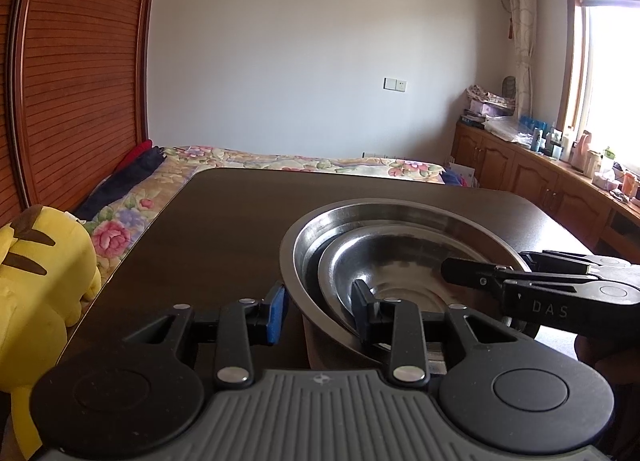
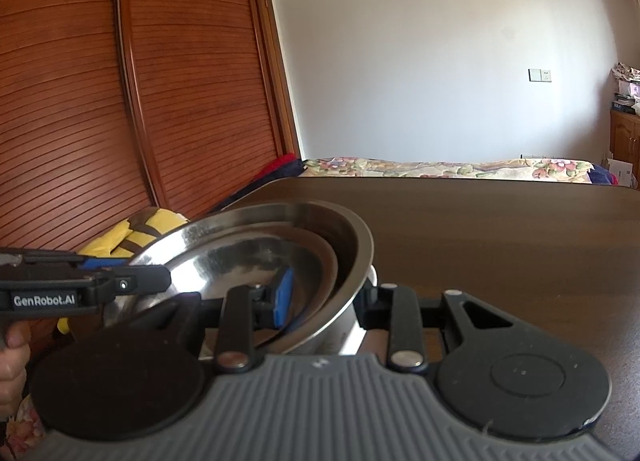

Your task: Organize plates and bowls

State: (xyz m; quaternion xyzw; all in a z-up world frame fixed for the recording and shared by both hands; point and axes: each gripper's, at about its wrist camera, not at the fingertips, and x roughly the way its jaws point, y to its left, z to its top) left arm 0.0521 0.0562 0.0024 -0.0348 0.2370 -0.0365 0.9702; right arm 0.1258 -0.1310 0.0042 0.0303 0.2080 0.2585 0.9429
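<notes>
Both grippers straddle the nested steel bowls' rims, left gripper (image 1: pixel 318 311) and right gripper (image 2: pixel 322 303) each open around the large bowl (image 1: pixel 296 257) holding the smaller bowl (image 1: pixel 344 261), apparently steadying the stack above the dark counter (image 1: pixel 224 229)

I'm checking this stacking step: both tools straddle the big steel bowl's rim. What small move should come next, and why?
Probably lower the large bowl level onto the table. It looks tilted in the right wrist view, with the smaller bowl nested inside; the left tool and right tool straddle opposite rims, grip unclear.
</notes>
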